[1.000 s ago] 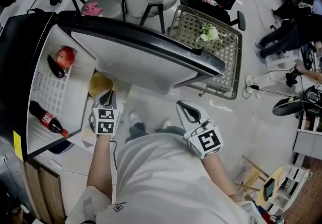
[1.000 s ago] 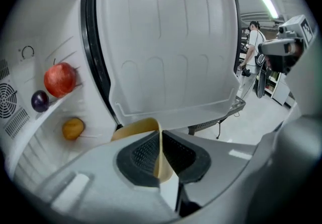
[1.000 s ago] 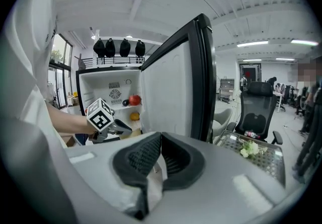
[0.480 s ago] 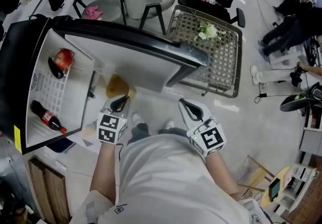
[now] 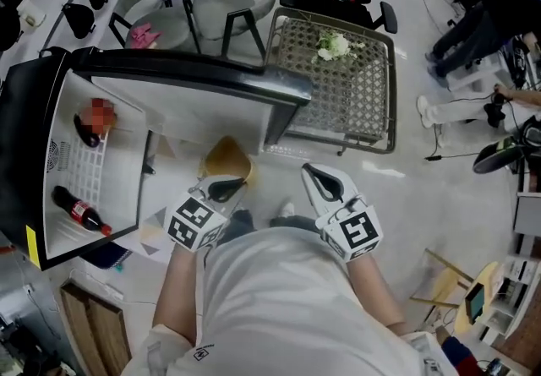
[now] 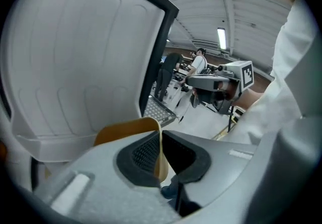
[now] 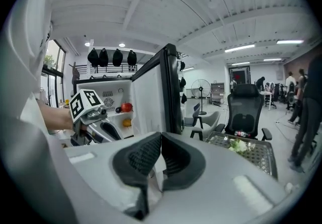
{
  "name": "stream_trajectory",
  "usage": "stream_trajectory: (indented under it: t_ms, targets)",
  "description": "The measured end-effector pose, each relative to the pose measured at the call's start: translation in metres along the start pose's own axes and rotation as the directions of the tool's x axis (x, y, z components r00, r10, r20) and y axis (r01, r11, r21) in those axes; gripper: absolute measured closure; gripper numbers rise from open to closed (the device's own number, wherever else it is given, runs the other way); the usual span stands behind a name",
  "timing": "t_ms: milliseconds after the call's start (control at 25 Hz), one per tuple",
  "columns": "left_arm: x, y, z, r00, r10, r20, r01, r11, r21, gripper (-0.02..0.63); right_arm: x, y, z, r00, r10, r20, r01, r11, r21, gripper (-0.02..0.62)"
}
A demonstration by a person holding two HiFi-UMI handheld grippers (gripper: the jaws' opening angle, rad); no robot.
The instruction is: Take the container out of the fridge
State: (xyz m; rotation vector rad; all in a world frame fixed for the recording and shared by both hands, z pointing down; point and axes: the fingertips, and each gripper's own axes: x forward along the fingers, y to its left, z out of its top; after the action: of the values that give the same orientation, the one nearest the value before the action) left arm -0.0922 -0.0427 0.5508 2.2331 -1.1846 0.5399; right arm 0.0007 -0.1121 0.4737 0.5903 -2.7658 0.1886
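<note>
The black fridge with a white inside [image 5: 24, 142] stood open to the left of the left claw [image 5: 221, 189]. Its white-lined door [image 5: 199, 108] was swung out just ahead of that claw. A grey wire-mesh table [image 5: 351, 108] stood ahead of the right claw [image 5: 324, 187]. The left claw was almost closed, its pads pinching the thin wall of the tan round container [image 5: 226, 159], which was outside the fridge, in front of the door. The right claw's jaws met on nothing. A dark cola bottle with a red label [image 5: 78, 210] lay inside the fridge, well left of the left claw.
</note>
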Motion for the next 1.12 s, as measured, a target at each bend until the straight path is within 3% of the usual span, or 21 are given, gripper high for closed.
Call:
stream_trajectory:
  t_ms: [160, 400, 720, 920, 1120]
  targets:
    - [0.010, -0.025, 0.006, 0.990, -0.139, -0.009, 0.139, 0.990, 0.029, 0.580, -0.011, -0.006, 0.001, 0.999, -0.050, 0.009, 0.050, 0.999, 0.011, 0.592]
    - [0.025, -0.045, 0.004, 0.969, -0.230, -0.094, 0.239, 0.967, 0.088, 0.578, -0.029, -0.016, -0.002, 0.992, -0.127, 0.020, 0.126, 0.991, 0.037, 0.592]
    - [0.048, -0.072, -0.009, 0.908, -0.351, -0.228, 0.382, 0.917, 0.112, 0.574, -0.064, -0.030, -0.014, 0.968, -0.251, 0.014, 0.249, 0.965, 0.084, 0.592]
    - [0.064, -0.097, 0.009, 0.877, -0.429, -0.218, 0.465, 0.871, 0.160, 0.581, -0.089, -0.040, -0.024, 0.943, -0.332, -0.004, 0.331, 0.938, 0.102, 0.592]
    - [0.083, -0.113, 0.038, 0.879, -0.444, -0.172, 0.474, 0.851, 0.226, 0.581, -0.115, -0.046, -0.028, 0.912, -0.409, -0.008, 0.407, 0.905, 0.123, 0.592]
